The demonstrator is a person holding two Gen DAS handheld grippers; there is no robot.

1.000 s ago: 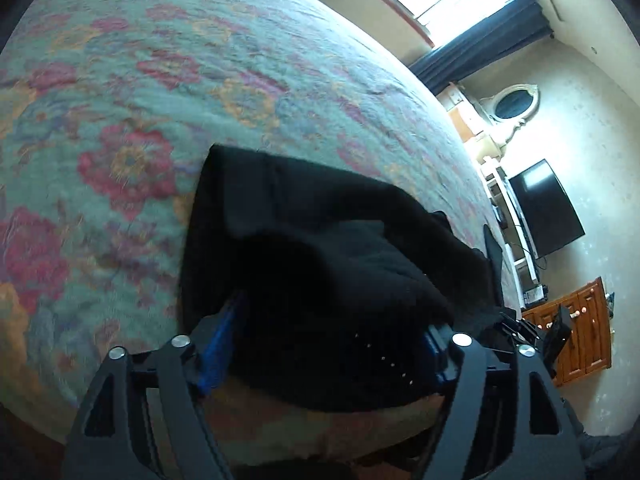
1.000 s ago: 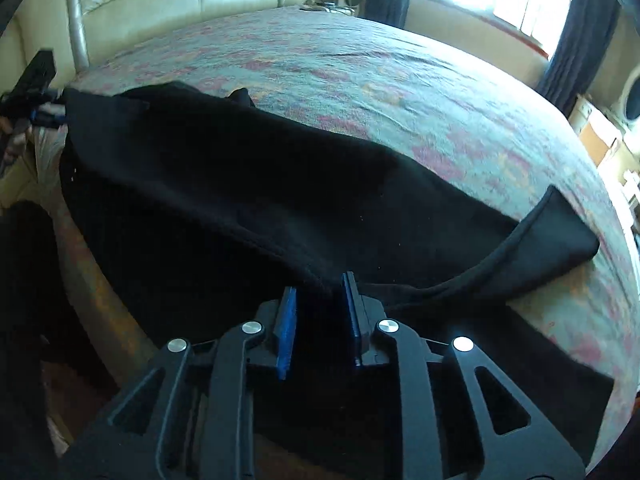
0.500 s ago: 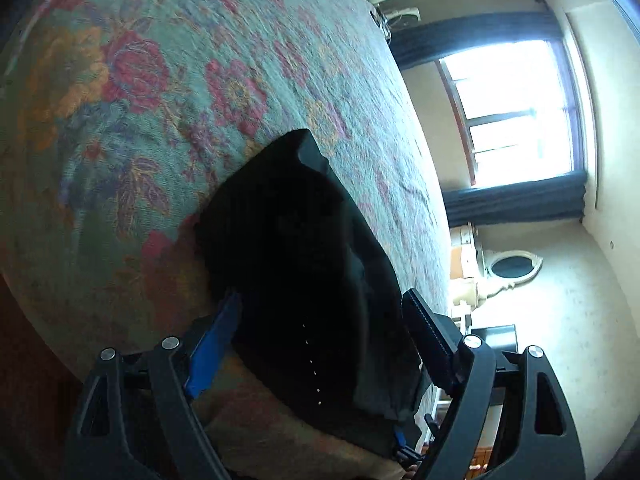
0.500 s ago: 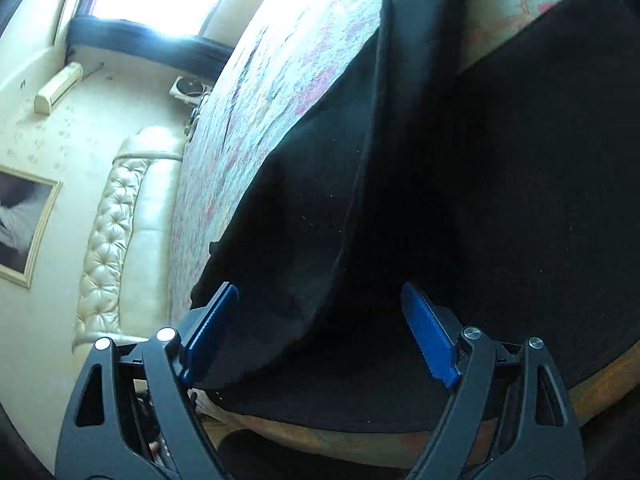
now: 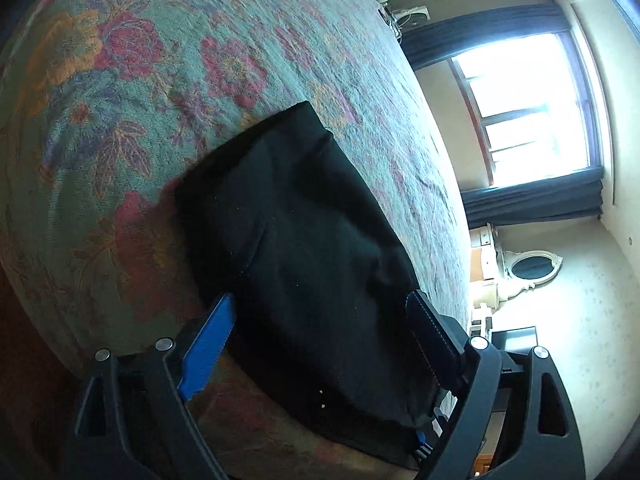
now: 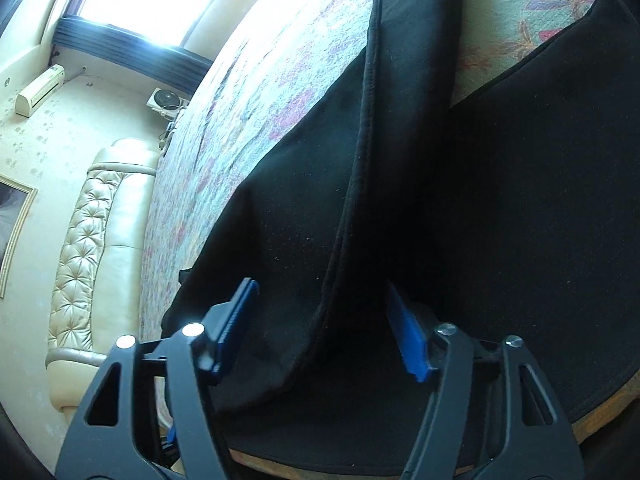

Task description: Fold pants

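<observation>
**Black pants on a floral bedspread, seen from 2 gripper cameras**

The black pants (image 5: 312,264) lie on the floral bedspread (image 5: 132,92), close to its near edge, with part of the cloth draped over that edge.

Left wrist view: the left gripper (image 5: 320,332) stands above the near end of the pants, jaws spread wide and opening. Cloth shows between the 2 blue pads, but neither pad presses on it. Only this view shows the far end of the pants as a squared hem resting flat on the bedspread, and, beyond the bedspread, a bright window (image 5: 532,108) with dark curtains (image 5: 532,204) and an oval mirror (image 5: 532,268) on the wall.

Right wrist view: the right gripper (image 6: 320,328) has its jaws partly apart and closing. A raised, stitched fold of the pants (image 6: 360,184) runs between the pads; no pad is seen pressing it. Only this view shows a second broad panel of black cloth spread over the bedspread (image 6: 248,80) edge, and, beyond the bedspread, a cream tufted headboard (image 6: 92,232) with a small fan (image 6: 167,100) near it.

No containers appear in either view.
</observation>
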